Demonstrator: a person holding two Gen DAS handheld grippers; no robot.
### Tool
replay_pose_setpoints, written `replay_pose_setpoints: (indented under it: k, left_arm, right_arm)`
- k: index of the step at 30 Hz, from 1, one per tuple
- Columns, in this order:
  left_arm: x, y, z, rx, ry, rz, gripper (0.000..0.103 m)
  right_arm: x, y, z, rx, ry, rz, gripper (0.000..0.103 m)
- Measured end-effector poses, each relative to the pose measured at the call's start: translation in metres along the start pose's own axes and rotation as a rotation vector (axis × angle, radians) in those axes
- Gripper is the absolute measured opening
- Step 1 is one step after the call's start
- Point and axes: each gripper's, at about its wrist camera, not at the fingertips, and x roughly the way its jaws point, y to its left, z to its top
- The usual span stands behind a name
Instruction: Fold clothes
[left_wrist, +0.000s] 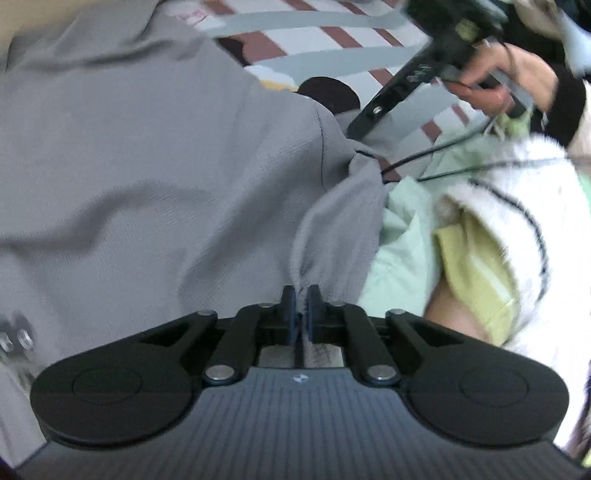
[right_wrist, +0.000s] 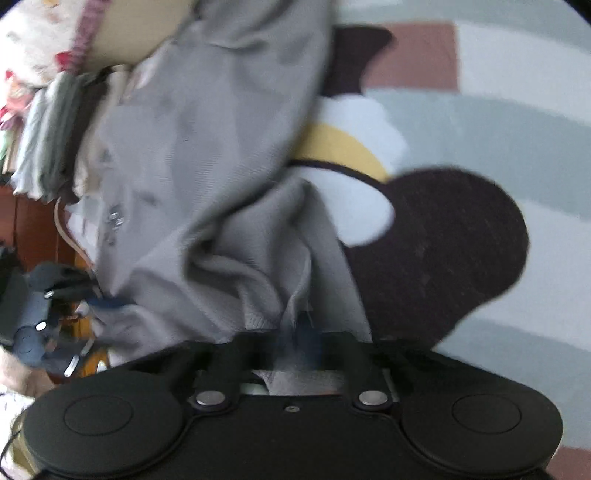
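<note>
Plain grey garment (left_wrist: 147, 166), striped grey, white and maroon bedsheet (left_wrist: 332, 33), mint-green cloth (left_wrist: 402, 236)

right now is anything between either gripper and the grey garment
Nothing visible. The left gripper is shut on a bunched edge of the grey garment, and the right gripper is shut on another fold of it, though that view is blurred. The cloth hangs over the patterned rug.
</note>
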Motion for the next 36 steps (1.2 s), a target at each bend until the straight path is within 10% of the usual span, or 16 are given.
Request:
replay_pose_setpoints:
  k: [5,11,22,25,27,36]
  left_arm:
    - [-0.03,-0.016,-0.001,-0.022,0.007,-0.121,0.005]
    - [-0.04,-0.056,-0.002,0.094,0.047,-0.148,0.005]
    - [-0.004,-0.058,-0.002,0.031,0.063,-0.144,0.006]
    - [0.005,-0.055,-0.003,0.012,0.082,-0.092,0.018]
    - [0.009,-0.053,-0.004,0.001,0.095,-0.049,0.041]
    - [-0.042,-0.037,0.002,-0.033,-0.056,0.121,0.059]
  right_arm:
    - [-0.07,0.046,-0.003,-0.202,-0.108,-0.079,0.004]
    - [-0.152,0.063,-0.003,-0.358,-0.175,-0.38,0.004]
    - [-0.086,-0.019,-0.011,-0.285,0.057,-0.587,0.003]
    - [-0.065,-0.018,-0.002,-0.31,0.086,-0.689,0.016]
    - [-0.064,-0.006,0.009,-0.335,0.034,-0.742,0.049]
    - [-0.057,0.138,0.056,-0.648,-0.362,-0.3,0.059]
